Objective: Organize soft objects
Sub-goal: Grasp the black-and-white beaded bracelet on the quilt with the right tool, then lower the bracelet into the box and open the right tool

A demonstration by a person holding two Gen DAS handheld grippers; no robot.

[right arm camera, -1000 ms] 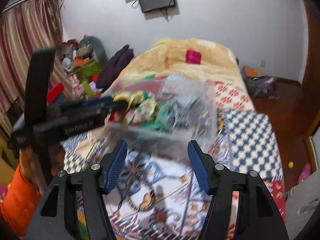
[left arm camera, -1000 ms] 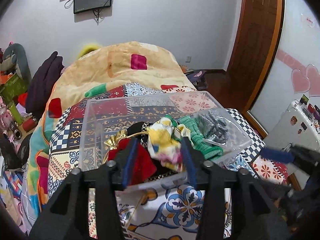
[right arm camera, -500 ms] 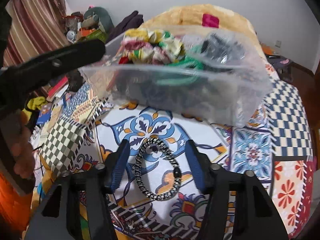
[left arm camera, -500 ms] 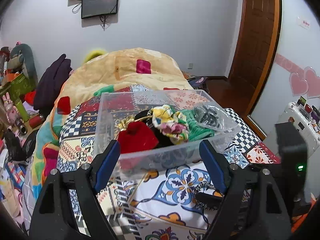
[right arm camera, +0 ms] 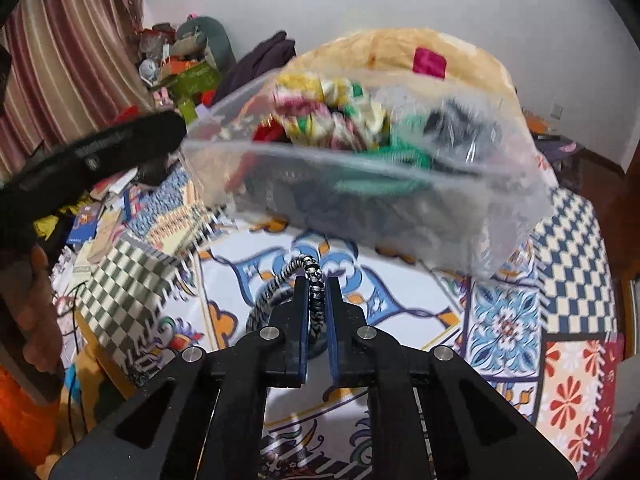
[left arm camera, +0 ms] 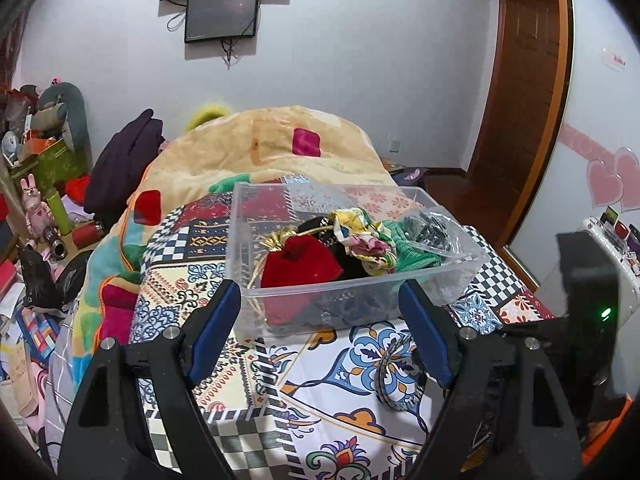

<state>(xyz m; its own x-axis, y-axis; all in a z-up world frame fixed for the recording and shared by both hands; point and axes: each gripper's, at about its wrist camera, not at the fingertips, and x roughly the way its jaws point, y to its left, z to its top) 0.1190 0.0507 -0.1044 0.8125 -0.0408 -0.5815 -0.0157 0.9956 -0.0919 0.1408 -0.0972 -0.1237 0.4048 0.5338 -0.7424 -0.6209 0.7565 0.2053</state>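
Two grippers over a patterned bedspread (left arm camera: 344,376), right gripper (right arm camera: 316,300) clamped on a black-and-white braided hair tie (right arm camera: 316,280), left gripper (left arm camera: 320,320) spread wide and holding nothing, clear bin (left arm camera: 360,300) of soft items just beyond.

I see a white wall (left arm camera: 360,80) ahead with a dark screen (left arm camera: 222,14) mounted high on it, cables dangling beneath. A wooden door (left arm camera: 524,92) stands at the right, beside a wall with pink heart stickers (left arm camera: 612,182). The bed (left arm camera: 320,380) wears a patchwork cover; a yellow blanket (left arm camera: 272,148) is heaped at its far end. Striped curtains (right arm camera: 60,64) hang on the left, above a cluttered pile (left arm camera: 36,152) of boxes and toys.
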